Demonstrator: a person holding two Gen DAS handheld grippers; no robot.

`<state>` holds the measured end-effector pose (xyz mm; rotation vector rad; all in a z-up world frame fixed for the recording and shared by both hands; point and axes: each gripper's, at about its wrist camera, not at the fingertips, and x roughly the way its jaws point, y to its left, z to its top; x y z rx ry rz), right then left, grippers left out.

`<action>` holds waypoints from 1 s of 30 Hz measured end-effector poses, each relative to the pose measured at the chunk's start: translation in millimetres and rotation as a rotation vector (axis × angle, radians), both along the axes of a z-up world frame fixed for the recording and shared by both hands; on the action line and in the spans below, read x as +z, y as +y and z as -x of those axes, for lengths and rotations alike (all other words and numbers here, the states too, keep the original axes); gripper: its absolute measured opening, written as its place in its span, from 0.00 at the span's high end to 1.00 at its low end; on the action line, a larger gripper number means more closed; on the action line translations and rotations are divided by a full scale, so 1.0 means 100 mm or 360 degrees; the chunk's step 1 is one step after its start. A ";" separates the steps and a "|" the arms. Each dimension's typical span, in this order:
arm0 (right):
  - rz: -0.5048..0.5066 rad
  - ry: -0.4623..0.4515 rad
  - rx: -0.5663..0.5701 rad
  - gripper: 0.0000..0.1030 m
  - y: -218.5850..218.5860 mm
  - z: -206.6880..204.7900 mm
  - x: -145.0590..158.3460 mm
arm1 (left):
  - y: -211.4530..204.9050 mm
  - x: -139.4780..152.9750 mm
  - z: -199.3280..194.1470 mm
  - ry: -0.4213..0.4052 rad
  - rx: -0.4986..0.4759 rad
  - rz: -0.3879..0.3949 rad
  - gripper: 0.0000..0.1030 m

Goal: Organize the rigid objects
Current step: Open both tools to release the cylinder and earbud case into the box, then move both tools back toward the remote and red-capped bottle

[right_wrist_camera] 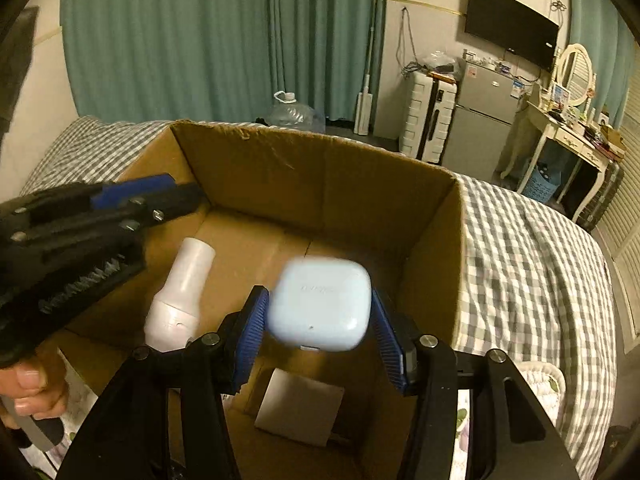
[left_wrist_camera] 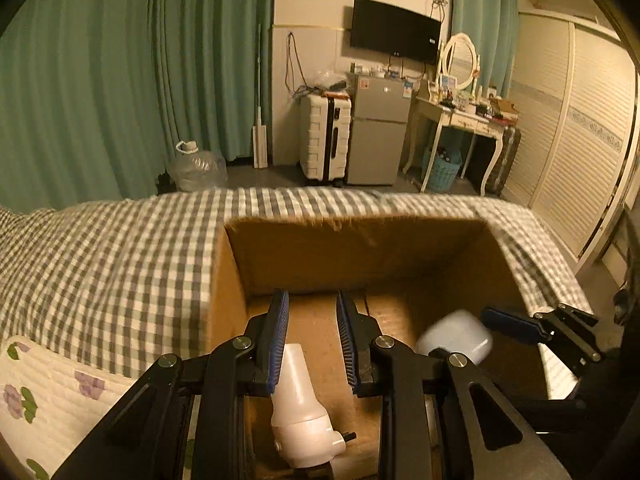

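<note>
Pale blue case [right_wrist_camera: 318, 304] between right gripper [right_wrist_camera: 320, 338] pads, gaps visible — over cardboard box [right_wrist_camera: 320, 168]; left gripper [left_wrist_camera: 312, 344] spread wide, empty, white nozzle [left_wrist_camera: 298, 396] at six o'clock.

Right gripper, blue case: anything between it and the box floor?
Nothing visible blocks it. The light blue case sits between the right gripper's fingers above the cardboard box, with a flat white card lying below. The white bottle lies off to the left.

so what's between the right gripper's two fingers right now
A pale blue earbud case sits between the right gripper's blue pads, over the cardboard box; the right wrist view shows it, blurred.
</note>
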<state>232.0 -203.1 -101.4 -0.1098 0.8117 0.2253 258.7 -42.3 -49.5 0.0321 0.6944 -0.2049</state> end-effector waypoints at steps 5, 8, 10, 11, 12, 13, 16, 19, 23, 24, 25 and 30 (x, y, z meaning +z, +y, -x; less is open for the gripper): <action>-0.0021 -0.0116 -0.0059 0.34 -0.08 0.21 0.38 | 0.12 0.41 0.19 -0.0060 0.0045 0.0045 0.53; -0.0028 -0.0215 -0.0088 0.33 -0.09 0.40 0.69 | 0.20 0.72 0.41 -0.0143 0.0073 0.0074 0.50; -0.0035 -0.0309 -0.0110 0.26 -0.12 0.60 0.97 | 0.22 0.95 0.58 -0.0189 0.0087 0.0075 0.47; -0.0039 -0.0346 -0.0117 0.24 -0.12 0.69 1.07 | 0.23 1.05 0.66 -0.0211 0.0094 0.0074 0.46; -0.0048 -0.0397 -0.0125 0.22 -0.12 0.81 1.22 | 0.25 1.19 0.79 -0.0243 0.0102 0.0076 0.45; -0.0055 -0.0433 -0.0128 0.20 -0.12 0.90 1.33 | 0.27 1.29 0.88 -0.0267 0.0109 0.0078 0.45; -0.0072 -0.0550 -0.0138 0.10 -0.11 1.25 1.69 | 0.34 1.57 1.21 -0.0358 0.0119 0.0102 0.44; -0.0070 -0.0659 -0.0141 0.02 -0.08 1.61 1.99 | 0.38 1.80 1.50 -0.0426 0.0138 0.0113 0.42; -0.0002 -0.0749 -0.0150 0.00 -0.02 2.00 2.28 | 0.46 2.01 1.88 -0.0492 0.0163 0.0124 0.40; 0.0010 -0.0763 -0.0153 0.00 0.01 2.11 2.33 | 0.48 2.05 1.98 -0.0506 0.0163 0.0124 0.40; 0.0013 -0.0773 -0.0158 0.00 0.00 2.19 2.38 | 0.49 2.07 2.04 -0.0515 0.0166 0.0121 0.40; -0.0001 -0.0851 -0.0161 0.00 -0.04 2.62 2.52 | 0.53 2.04 2.34 -0.0524 0.0188 0.0100 0.40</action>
